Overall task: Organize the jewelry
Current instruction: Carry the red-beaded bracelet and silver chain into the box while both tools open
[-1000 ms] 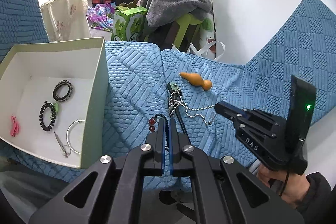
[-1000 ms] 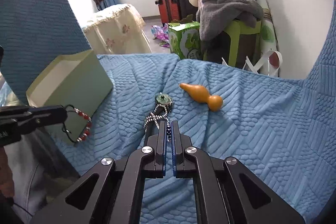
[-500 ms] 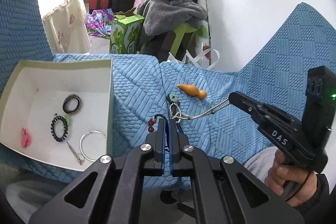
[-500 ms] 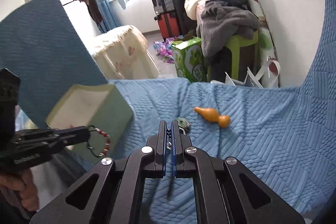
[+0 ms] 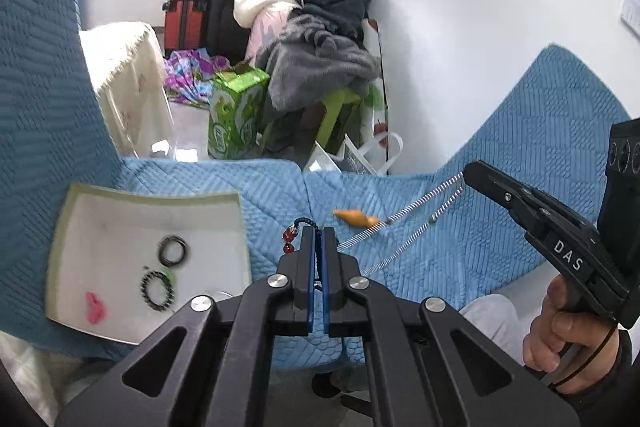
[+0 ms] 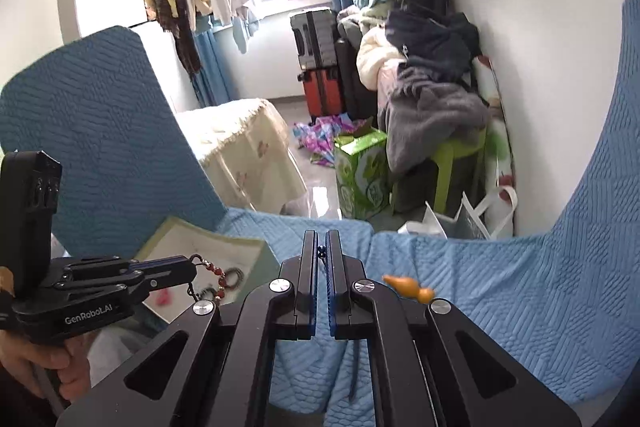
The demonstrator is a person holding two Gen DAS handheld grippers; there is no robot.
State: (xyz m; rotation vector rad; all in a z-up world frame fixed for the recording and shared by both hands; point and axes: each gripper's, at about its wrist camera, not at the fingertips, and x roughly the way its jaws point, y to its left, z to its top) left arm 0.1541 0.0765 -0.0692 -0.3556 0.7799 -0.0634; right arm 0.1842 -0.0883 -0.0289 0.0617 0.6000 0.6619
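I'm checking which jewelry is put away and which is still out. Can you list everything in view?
box: one, pale green outside and white inside, on the blue cover, left
rings in box: two dark beaded loops, on the box floor
pink piece: one, in the box's near corner
red-bead bracelet: one, dark cord, pinched in the left gripper
silver chain: one, stretched between both grippers, off the cover
gourd charm: one, orange, lying on the cover
blue cover: one, quilted
left gripper: black, shut
right gripper: black, shut
hand: right, holding the handle
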